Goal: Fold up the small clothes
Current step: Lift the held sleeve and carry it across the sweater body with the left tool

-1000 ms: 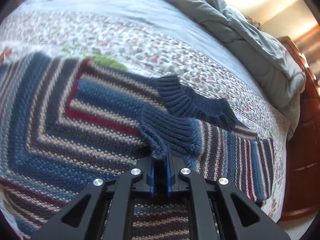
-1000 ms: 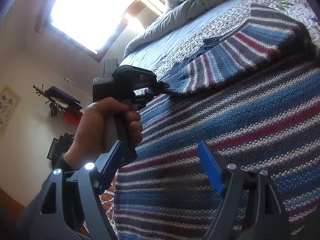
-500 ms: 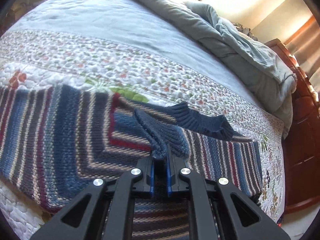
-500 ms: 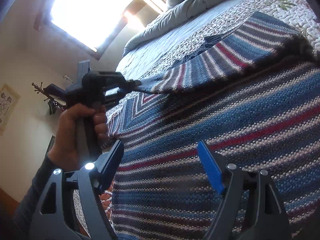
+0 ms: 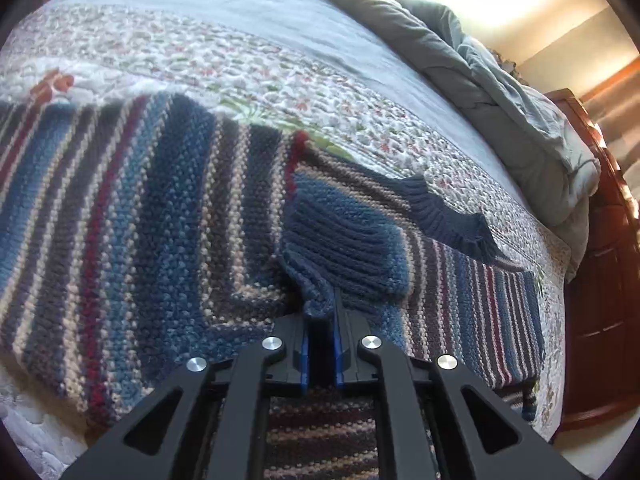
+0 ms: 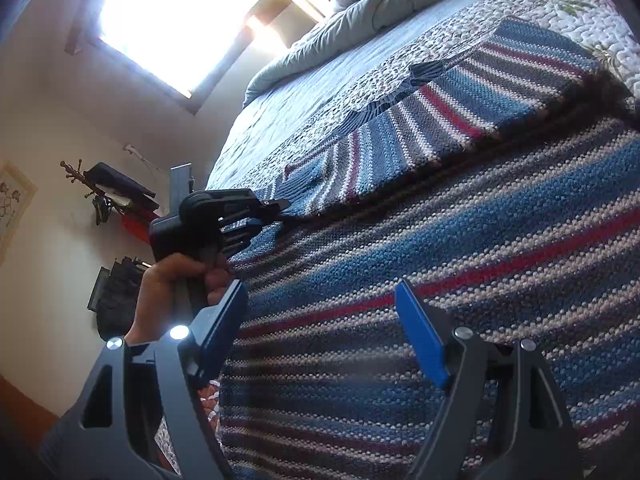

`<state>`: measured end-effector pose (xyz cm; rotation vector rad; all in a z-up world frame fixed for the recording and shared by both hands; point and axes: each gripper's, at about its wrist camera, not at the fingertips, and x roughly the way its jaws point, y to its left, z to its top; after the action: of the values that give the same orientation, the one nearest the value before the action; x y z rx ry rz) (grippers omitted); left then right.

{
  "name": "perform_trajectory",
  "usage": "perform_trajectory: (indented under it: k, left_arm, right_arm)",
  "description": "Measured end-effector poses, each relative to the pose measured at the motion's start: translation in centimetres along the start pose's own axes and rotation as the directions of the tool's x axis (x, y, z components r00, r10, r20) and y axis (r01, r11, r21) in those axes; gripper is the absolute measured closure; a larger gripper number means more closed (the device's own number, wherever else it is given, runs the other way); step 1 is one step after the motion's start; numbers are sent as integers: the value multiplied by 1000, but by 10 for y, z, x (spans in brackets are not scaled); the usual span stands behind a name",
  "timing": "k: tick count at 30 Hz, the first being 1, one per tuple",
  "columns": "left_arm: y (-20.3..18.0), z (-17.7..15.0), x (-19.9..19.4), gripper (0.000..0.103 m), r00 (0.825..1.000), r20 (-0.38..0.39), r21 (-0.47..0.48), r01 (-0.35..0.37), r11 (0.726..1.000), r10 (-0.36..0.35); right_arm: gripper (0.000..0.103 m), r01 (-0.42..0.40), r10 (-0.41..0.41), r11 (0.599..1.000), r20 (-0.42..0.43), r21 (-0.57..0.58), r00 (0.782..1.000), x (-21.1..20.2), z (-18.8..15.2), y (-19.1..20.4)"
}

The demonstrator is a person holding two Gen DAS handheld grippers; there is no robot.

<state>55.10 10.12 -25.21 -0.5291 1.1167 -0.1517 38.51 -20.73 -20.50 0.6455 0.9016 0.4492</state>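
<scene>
A knitted sweater (image 5: pixel 140 220) striped in blue, grey, cream and red lies spread on the bed. My left gripper (image 5: pixel 320 312) is shut on its navy ribbed cuff (image 5: pixel 344 248), holding the sleeve over the sweater's body. A second navy ribbed edge (image 5: pixel 444 216) lies beyond it. In the right wrist view a hand (image 6: pixel 172 284) holds the left gripper (image 6: pixel 280 208) at the sweater's left side, with the folded sleeve (image 6: pixel 460 104) stretching away from it. My right gripper (image 6: pixel 320 296) hovers open over the sweater body (image 6: pixel 440 248), nothing between its blue pads (image 6: pixel 420 336).
The sweater rests on a floral quilt (image 5: pixel 280 80) over a blue sheet. A bunched grey duvet (image 5: pixel 500 92) lies at the far end. Dark wooden furniture (image 5: pixel 600 280) stands beside the bed. A bright window (image 6: pixel 180 20) and a wall rack (image 6: pixel 104 192) are on the left.
My left gripper has carried the cuff across the sweater and lower, so the sleeve now lies flatter over the body. The right gripper has stayed where it was, still open.
</scene>
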Motion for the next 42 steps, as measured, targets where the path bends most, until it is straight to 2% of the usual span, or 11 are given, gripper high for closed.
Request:
perform_trajectory:
  k: [2, 4, 6, 7, 9, 11, 15, 20, 25, 34, 42]
  left_arm:
    - [-2, 0, -3, 90, 1000, 6, 14, -5, 1000, 5]
    - [-2, -3, -9, 74, 999, 20, 10, -37, 999, 37]
    - [0, -5, -23, 43, 994, 63, -15, -85, 996, 86]
    - [-1, -7, -31, 41, 989, 92, -25, -111, 994, 112]
    - [-5, -9, -48, 39, 981, 162, -42, -99, 994, 104]
    - [-10, -7, -50, 39, 982, 187, -43, -6, 999, 14]
    - [-17, 0, -20, 38, 973, 124, -49, 204, 978, -197]
    - [13, -6, 3, 39, 980, 110, -138, 180, 974, -166]
    - [27, -21, -14, 42, 975, 111, -110, 203, 973, -191]
    - [86, -29, -114, 20, 959, 233, -131, 198, 971, -164]
    - [204, -32, -198, 11, 934, 355, -260, 150, 954, -50]
  right_arm:
    - [26, -5, 5, 1000, 3, 4, 1000, -1, 1, -1]
    - [26, -6, 6, 1000, 6, 6, 1000, -3, 2, -3]
    - [26, -12, 11, 1000, 10, 19, 1000, -5, 3, -6]
    - [26, -14, 14, 1000, 11, 26, 1000, -6, 4, -7]
    - [25, -18, 17, 999, 10, 33, 1000, -6, 5, -9]
    - [25, -20, 19, 999, 7, 38, 1000, -6, 5, -10]
    - [25, -15, 15, 999, 1, 30, 1000, -3, 4, -10]
    - [24, -8, 7, 999, 6, 44, 1000, -4, 7, -14]
    - [24, -5, 5, 999, -4, 38, 1000, -1, 6, -13]
    - [23, 12, -12, 1000, -29, -22, 1000, 10, 0, -1]
    - [21, 50, -52, 996, -37, -70, 998, 18, -4, 5]
